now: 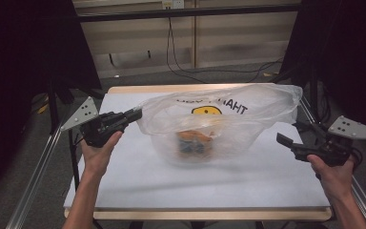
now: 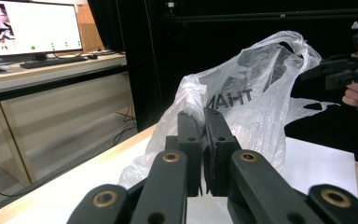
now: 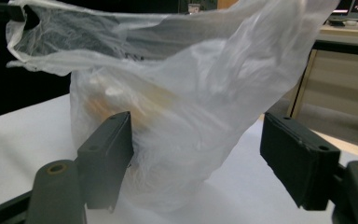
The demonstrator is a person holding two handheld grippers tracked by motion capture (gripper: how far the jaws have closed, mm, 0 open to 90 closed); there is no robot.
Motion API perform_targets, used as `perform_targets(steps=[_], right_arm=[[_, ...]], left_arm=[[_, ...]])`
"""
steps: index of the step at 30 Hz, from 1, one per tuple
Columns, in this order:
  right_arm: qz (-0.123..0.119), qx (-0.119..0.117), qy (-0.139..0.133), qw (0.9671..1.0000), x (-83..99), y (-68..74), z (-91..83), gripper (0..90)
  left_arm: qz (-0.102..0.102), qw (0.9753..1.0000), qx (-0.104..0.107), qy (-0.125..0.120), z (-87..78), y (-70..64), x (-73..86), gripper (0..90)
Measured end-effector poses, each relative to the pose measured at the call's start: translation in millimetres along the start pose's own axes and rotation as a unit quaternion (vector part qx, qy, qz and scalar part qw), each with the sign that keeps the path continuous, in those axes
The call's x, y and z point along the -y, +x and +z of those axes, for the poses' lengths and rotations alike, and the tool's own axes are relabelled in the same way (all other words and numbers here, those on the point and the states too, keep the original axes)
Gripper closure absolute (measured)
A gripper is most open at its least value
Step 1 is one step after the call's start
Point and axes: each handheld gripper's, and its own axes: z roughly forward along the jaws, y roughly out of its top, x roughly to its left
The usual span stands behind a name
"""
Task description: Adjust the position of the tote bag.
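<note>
**Left gripper pinches the bag's edge, right gripper stands open beside it**

Nearest the person in the high view, the right gripper (image 1: 286,141) sits at about four o'clock on the white table top (image 1: 138,181), its jaws spread wide and apart from the bag; in its own view the right gripper (image 3: 196,158) frames the bag's lower bulge without touching it. At about nine o'clock the left gripper (image 1: 136,114) has its jaws pressed together on the left rim of the thin translucent white plastic bag (image 1: 228,119); the left gripper (image 2: 200,116) shows film gathered between the tips. The bag stands in the table's middle, mouth held up and open, printed with black letters and a yellow smiley face (image 1: 206,110). Inside, at the bottom, lies a blurred orange and dark object (image 1: 194,141).
</note>
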Motion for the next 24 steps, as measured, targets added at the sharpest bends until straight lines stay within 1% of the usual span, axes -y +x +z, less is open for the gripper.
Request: perform_targets(steps=[1,3,5,6,7,8,9,10,12,13,14,15,16,17,18,19,20,21,22,23,24], right_arm=[[0.000,0.004,-0.002,1.0000,-3.7,-1.1,0.1,23.3],[-0.001,0.009,-0.003,1.0000,-10.7,-4.2,0.4,23.1],[0.002,0.007,-0.011,0.9999,-17.6,-7.6,0.6,23.2],[0.004,0.004,-0.019,0.9998,-22.2,-9.3,1.0,23.6],[0.004,0.004,-0.019,0.9998,-22.2,-9.3,1.0,23.6],[0.002,0.008,-0.027,0.9996,-29.2,-11.8,3.0,24.1],[0.002,0.009,-0.027,0.9996,-31.6,-12.7,4.4,24.5],[0.003,0.009,-0.029,0.9995,-34.5,-14.0,7.1,24.7],[0.007,0.003,-0.035,0.9994,-39.1,-16.1,12.4,28.3],[0.009,0.000,-0.037,0.9993,-41.2,-16.3,15.4,30.2],[0.009,0.000,-0.040,0.9991,-43.0,-16.8,18.2,36.0],[0.010,0.000,-0.041,0.9991,-44.4,-17.2,20.7,40.3],[0.015,0.004,-0.043,0.9990,-45.7,-17.7,23.3,46.7],[0.019,0.002,-0.045,0.9988,-46.7,-19.0,25.9,57.2],[0.022,-0.001,-0.047,0.9987,-47.6,-19.9,28.1,64.8],[0.025,0.000,-0.049,0.9985,-48.3,-20.8,30.1,70.3],[0.028,-0.002,-0.047,0.9985,-49.0,-21.6,31.2,77.4],[0.032,-0.010,-0.047,0.9983,-49.4,-22.0,32.4,82.2],[0.032,-0.010,-0.047,0.9983,-49.4,-22.0,32.4,82.2],[0.034,-0.019,-0.044,0.9983,-49.3,-21.8,35.4,85.5],[0.032,-0.022,-0.041,0.9984,-48.6,-21.6,36.7,86.2]], left_arm=[[0.004,1.0000,0.000,-0.001,-0.9,0.1,-0.7,87.3],[0.003,1.0000,-0.001,-0.003,-1.7,-0.8,-2.1,87.3],[0.000,1.0000,0.000,-0.008,-2.6,-1.8,-3.5,87.3],[0.005,1.0000,0.000,-0.006,-3.5,-1.5,-4.2,87.3],[0.005,1.0000,0.000,-0.006,-3.5,-1.5,-4.2,87.3],[0.004,0.9999,0.002,-0.010,-3.9,-2.7,-5.3,87.3],[0.008,0.9999,0.001,-0.007,-4.6,-2.8,-5.9,87.3],[0.006,0.9999,-0.001,-0.010,-4.7,-3.9,-6.0,87.3],[0.008,0.9999,0.001,-0.007,-5.7,-5.6,-6.6,87.3],[0.017,0.9999,0.001,-0.003,-6.9,-5.2,-7.2,87.3],[0.010,0.9999,0.000,-0.007,-7.2,-6.3,-7.4,87.3],[0.011,0.9999,-0.001,-0.007,-8.2,-6.1,-7.9,87.3],[0.010,0.9999,-0.003,-0.005,-9.5,-6.0,-8.2,87.3],[0.012,0.9999,-0.005,0.000,-10.6,-5.4,-8.5,87.3],[0.013,0.9999,-0.007,0.003,-12.0,-4.9,-8.3,87.4],[0.014,0.9998,-0.011,0.008,-13.8,-3.9,-8.1,87.4],[0.013,0.9998,-0.012,0.012,-15.3,-3.0,-7.1,87.4],[0.013,0.9996,-0.016,0.016,-17.6,-1.9,-5.7,87.4],[0.013,0.9996,-0.016,0.016,-17.6,-1.9,-5.7,87.4],[0.006,0.9994,-0.024,0.024,-22.6,2.7,-0.9,87.5],[0.004,0.9993,-0.027,0.026,-24.1,4.5,1.0,87.5]])
